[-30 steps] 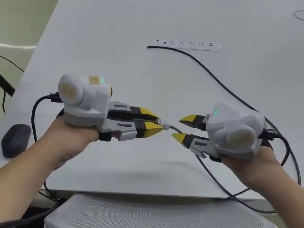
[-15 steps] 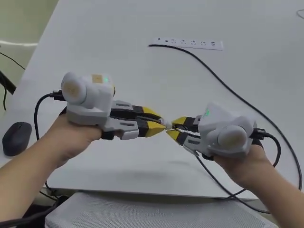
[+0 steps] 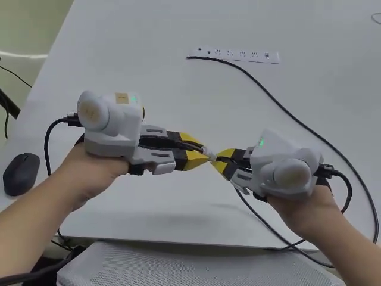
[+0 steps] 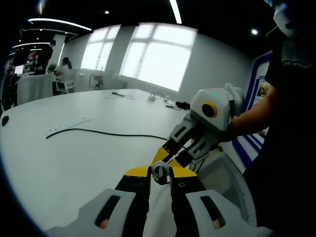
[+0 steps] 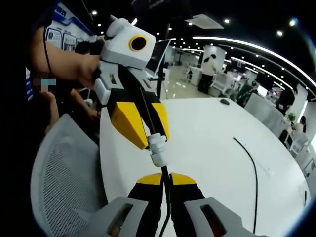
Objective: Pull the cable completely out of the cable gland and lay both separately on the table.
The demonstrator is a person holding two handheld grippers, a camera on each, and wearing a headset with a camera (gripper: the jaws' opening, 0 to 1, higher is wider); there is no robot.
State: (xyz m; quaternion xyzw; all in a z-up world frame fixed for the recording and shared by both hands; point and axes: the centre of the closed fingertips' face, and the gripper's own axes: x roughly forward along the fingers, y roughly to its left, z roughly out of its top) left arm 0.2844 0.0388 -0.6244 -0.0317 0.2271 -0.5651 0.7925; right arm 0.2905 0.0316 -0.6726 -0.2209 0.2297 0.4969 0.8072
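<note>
- Mesh chair [image 3: 178, 265] at bottom edge of head view, just below the near edge of the white table [image 3: 149, 77].
- Left hand [image 3: 89, 174] and right hand [image 3: 303, 207] hold the tongs in the air over the near table edge, tips facing each other, almost touching.
- Left gripper [image 3: 201, 157]: yellow jaws nearly closed, pinching the white cable gland [image 5: 158, 148] at the tips.
- Right gripper [image 5: 167, 180]: jaws closed down to a thin slit, clamped on the thin black cable [image 5: 167, 193] just beside the gland.
- Cable is in the gland: it enters on the right gripper's side and runs out along the left gripper's jaws.
- Gland and cable both in the air, neither on the table.
- Computer mouse [image 3: 19, 173] on the table's left edge.
- Black power cord [image 3: 286, 116] runs across the table to a white power strip [image 3: 238, 55] at the far side.
</note>
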